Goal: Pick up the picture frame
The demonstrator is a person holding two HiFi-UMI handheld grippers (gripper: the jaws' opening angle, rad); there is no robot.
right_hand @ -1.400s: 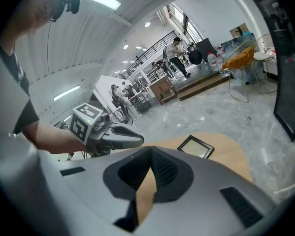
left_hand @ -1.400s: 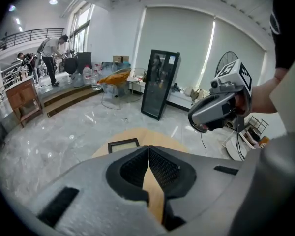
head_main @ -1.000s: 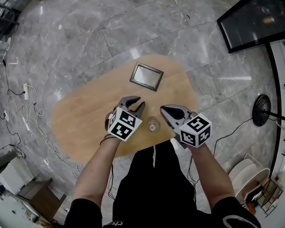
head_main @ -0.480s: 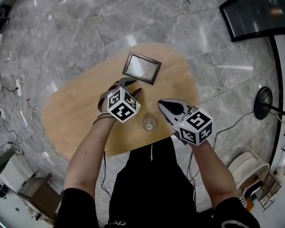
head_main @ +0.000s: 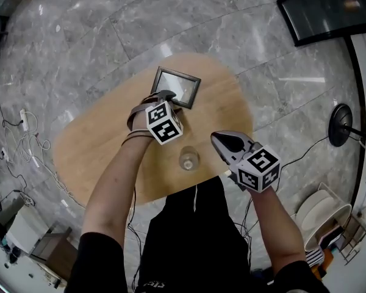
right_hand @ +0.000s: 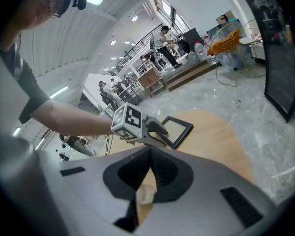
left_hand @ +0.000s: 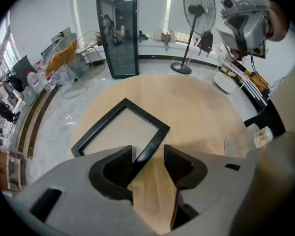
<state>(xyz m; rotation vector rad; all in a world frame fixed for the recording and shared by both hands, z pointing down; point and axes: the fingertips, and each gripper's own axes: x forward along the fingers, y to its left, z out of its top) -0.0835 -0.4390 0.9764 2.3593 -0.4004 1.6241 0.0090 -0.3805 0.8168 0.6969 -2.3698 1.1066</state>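
Observation:
A black picture frame (head_main: 177, 85) lies flat at the far end of the oval wooden table (head_main: 97, 157). My left gripper (head_main: 166, 95) points steeply down over the frame's near side. Its jaws have just been opening and now stand open. In the left gripper view the frame's (left_hand: 120, 129) dark border runs between the left gripper's (left_hand: 147, 151) fingertips, and the pads do not press on it. My right gripper (head_main: 218, 140) hovers over the table's near right part, shut and empty. The right gripper view shows its jaws (right_hand: 150, 154) closed, with the left gripper (right_hand: 155, 131) at the frame (right_hand: 178, 129) beyond.
A small clear plastic container (head_main: 189, 159) stands on the table between my two arms, also at the right in the left gripper view (left_hand: 248, 139). A black glass-door cabinet (head_main: 329, 8) and a fan's base (head_main: 340, 133) are on the floor at the right. Cables (head_main: 24, 139) lie left.
My left gripper has moved forward and down to the frame's near side, rolled, and its jaws have opened. The right gripper has sunk a little and stays shut.

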